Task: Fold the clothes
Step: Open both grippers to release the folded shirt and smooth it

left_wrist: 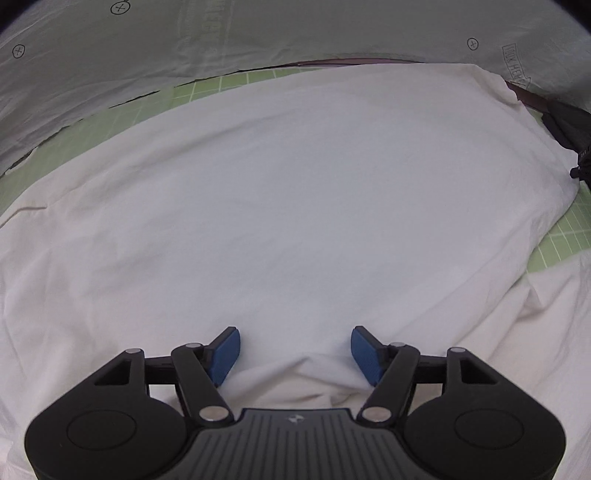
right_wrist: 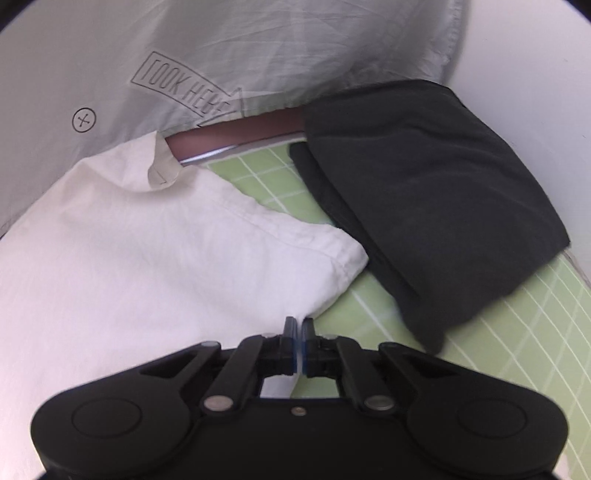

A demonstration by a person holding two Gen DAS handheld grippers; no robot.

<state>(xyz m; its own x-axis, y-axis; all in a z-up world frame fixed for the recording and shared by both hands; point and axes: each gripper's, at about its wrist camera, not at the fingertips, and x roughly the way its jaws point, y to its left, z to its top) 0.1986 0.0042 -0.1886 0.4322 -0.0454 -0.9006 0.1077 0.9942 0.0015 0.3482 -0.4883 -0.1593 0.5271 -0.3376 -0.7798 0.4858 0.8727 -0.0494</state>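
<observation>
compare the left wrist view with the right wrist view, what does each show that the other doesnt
Only the left wrist view: the left gripper, jaws open over the white garment.

Only the right wrist view: the right gripper shut on the garment's edge, and most of a folded black garment.

Both: the white garment, the green grid mat, and the grey printed sheet.

Staged recording bench, not a home: green gridded mat [right_wrist: 517, 332] covering the surface, pale backdrop sheet [right_wrist: 110, 55] hanging behind, showing crosshair marks [right_wrist: 84, 119] and "LOOK HERE" print [right_wrist: 184, 92].
</observation>
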